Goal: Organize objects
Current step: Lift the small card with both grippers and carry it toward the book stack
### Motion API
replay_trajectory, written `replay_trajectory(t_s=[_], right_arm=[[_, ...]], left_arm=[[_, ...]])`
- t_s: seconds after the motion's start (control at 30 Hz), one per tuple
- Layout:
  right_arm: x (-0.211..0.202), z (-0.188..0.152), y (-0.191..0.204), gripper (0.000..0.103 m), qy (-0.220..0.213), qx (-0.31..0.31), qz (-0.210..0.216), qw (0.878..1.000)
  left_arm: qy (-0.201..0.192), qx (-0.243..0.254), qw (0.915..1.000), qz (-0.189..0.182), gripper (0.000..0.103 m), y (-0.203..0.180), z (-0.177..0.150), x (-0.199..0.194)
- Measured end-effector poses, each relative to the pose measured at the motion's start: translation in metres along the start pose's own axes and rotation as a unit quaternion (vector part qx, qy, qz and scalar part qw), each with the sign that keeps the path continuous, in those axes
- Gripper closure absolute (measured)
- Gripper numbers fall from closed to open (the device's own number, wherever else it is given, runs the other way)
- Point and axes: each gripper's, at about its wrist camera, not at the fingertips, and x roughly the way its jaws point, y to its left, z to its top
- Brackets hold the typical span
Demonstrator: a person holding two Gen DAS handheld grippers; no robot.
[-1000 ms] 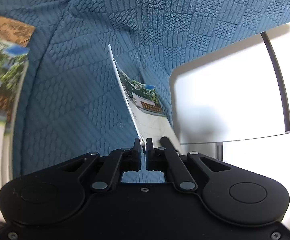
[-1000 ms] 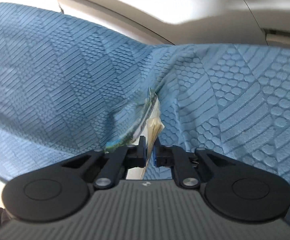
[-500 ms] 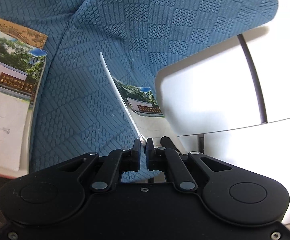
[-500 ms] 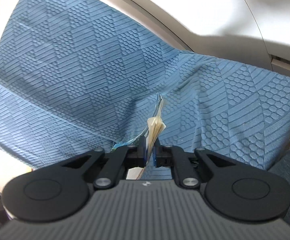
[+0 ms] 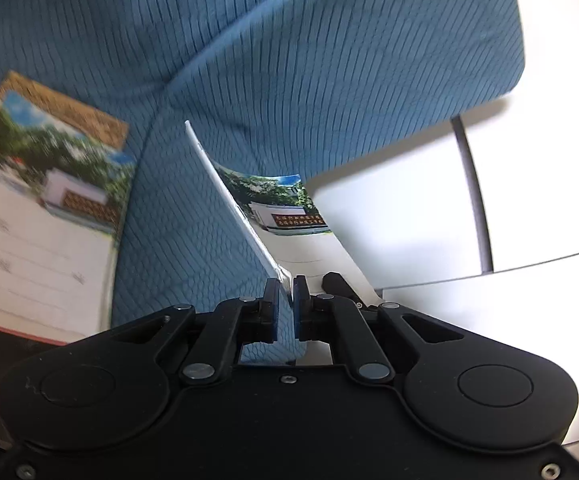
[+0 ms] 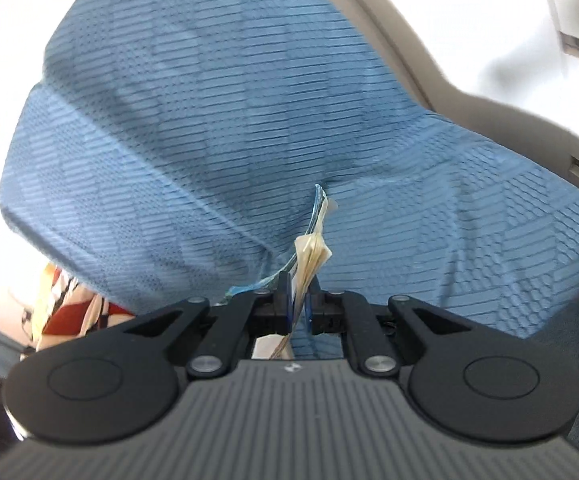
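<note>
Left wrist view alone shows a second booklet [image 5: 45,216] lying flat on the blue textured cloth [image 5: 289,60] at far left. Beside it the left gripper [image 5: 285,304] pinches a photo-cover booklet [image 5: 273,216] by its near edge, which stands tilted straight ahead of the fingers. Right wrist view: right gripper [image 6: 299,304] clamps a thin stack of yellowed pages [image 6: 309,256], rising just ahead over the cloth.

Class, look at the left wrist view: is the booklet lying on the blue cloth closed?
Yes: the booklet lies flat on the blue cloth with its photo cover facing up.
</note>
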Motion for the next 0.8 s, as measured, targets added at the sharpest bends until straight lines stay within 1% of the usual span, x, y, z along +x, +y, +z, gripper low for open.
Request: replay_trajectory(t_s=[0.1, 0.2, 0.27, 0.37, 0.5, 0.63, 0.73, 0.8], right_arm=[[0.007, -0.009, 0.02, 0.094, 0.005, -0.009, 0.005, 1.0], [0.014, -0.026, 0.041, 0.094, 0.011, -0.024, 0.01, 1.0], [0.02, -0.038, 0.052, 0.094, 0.017, -0.031, 0.012, 0.999], [0.031, -0.055, 0.066, 0.094, 0.029, -0.035, 0.012, 0.999], [0.045, -0.082, 0.084, 0.093, 0.031, -0.07, 0.005, 0.997], [0.067, -0.106, 0.093, 0.093, 0.046, -0.103, -0.006, 0.994], [0.079, -0.121, 0.093, 0.093, 0.052, -0.131, -0.005, 0.99], [0.09, -0.129, 0.095, 0.093, 0.061, -0.146, -0.012, 0.987]], left_arm=[[-0.008, 0.004, 1.0, 0.003, 0.097, 0.009, 0.012, -0.023], [-0.024, 0.048, 0.998, 0.031, 0.096, 0.011, 0.019, -0.047], [-0.024, 0.053, 0.9976, 0.036, 0.096, 0.018, 0.025, -0.061], [-0.023, 0.044, 0.998, 0.039, 0.096, 0.037, 0.035, -0.075], [-0.018, 0.039, 0.9974, 0.058, 0.096, 0.068, 0.043, -0.082], [-0.017, 0.03, 0.9965, 0.076, 0.096, 0.096, 0.047, -0.08], [-0.019, 0.024, 0.9965, 0.078, 0.096, 0.117, 0.049, -0.075], [-0.017, 0.016, 0.9967, 0.077, 0.096, 0.128, 0.05, -0.073]])
